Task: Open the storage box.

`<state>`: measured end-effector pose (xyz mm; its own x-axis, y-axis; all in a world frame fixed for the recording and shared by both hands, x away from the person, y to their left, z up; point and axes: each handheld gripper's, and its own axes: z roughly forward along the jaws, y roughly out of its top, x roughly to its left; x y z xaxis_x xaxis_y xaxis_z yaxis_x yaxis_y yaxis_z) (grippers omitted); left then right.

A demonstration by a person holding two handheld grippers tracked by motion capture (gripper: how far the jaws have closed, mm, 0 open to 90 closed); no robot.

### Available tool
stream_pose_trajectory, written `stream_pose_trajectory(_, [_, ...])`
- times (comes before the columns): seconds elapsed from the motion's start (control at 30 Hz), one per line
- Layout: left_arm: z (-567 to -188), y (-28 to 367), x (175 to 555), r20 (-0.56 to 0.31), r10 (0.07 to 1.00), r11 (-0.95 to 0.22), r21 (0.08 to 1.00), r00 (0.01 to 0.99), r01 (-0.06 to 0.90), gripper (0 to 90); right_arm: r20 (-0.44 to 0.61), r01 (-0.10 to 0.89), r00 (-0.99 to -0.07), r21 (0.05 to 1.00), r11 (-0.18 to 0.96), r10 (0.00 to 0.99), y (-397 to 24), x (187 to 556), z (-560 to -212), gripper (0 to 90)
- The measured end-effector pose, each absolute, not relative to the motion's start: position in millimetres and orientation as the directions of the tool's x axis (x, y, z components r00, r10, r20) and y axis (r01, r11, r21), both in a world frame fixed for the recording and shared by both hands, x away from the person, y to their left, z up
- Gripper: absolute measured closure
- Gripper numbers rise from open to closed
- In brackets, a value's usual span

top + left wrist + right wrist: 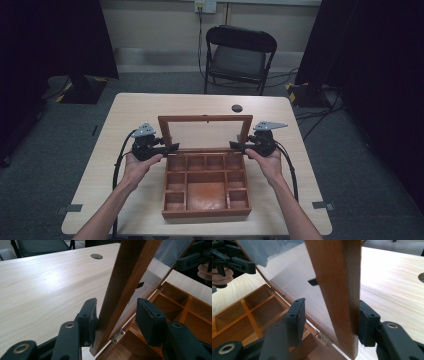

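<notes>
While no brand, label or writing can be read anywhere, the wooden box (206, 186) sits nearest on the table (100, 165), its divided compartments bare. At its back edge the glass-paned lid (205, 131) stands raised on small metal hinges (118, 336). The left gripper (172, 146) straddles the lid's left frame bar with jaws spread: one pad touches the wood, the other stands apart. The right gripper (233, 145) straddles the right bar likewise, released, one pad against the wood. Beyond the lid, the pale wood-grain tabletop has a round cable hole (237, 108). Farther off stand a black folding chair (239, 57), grey floor, dark curtains and a wall outlet (205, 6).
</notes>
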<state>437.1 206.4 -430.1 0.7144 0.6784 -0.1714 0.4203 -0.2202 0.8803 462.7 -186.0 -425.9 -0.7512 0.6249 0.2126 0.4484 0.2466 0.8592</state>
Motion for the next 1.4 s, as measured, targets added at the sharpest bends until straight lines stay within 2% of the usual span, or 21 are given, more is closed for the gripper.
stream_pose_trajectory(0.33, [-433.1, 208.5, 437.3, -0.167, 0.697, -0.218, 0.877, 0.697, 0.428, 53.3, 0.217, 0.452, -0.739, 0.862, 0.230, 0.638, -185.2, 467.2, -429.4, 48.1])
stream_pose_trajectory(0.47, [-434.1, 208.6, 438.6, -0.153, 0.711, -0.225, 0.875, 0.686, 0.428, 58.3, 0.216, 0.452, -0.734, 0.863, 0.226, 0.644, -184.8, 468.4, -430.6, 48.4])
stream_pose_trajectory(0.77, [-437.1, 209.5, 450.0, -0.178, 0.719, -0.204, 0.870, 0.672, 0.449, 60.8, 0.216, 0.466, -0.714, 0.857, 0.221, 0.667, -183.4, 475.8, -438.3, 49.8])
stream_pose_trajectory(1.17, [-441.4, 210.0, 466.8, -0.232, 0.715, -0.182, 0.849, 0.659, 0.495, 60.0, 0.230, 0.493, -0.695, 0.842, 0.218, 0.681, -183.0, 482.4, -444.5, 50.1])
stream_pose_trajectory(1.4, [-444.4, 209.7, 470.2, -0.225, 0.720, -0.191, 0.846, 0.657, 0.498, 57.2, 0.250, 0.506, -0.683, 0.839, 0.198, 0.686, -181.3, 484.8, -447.9, 46.9])
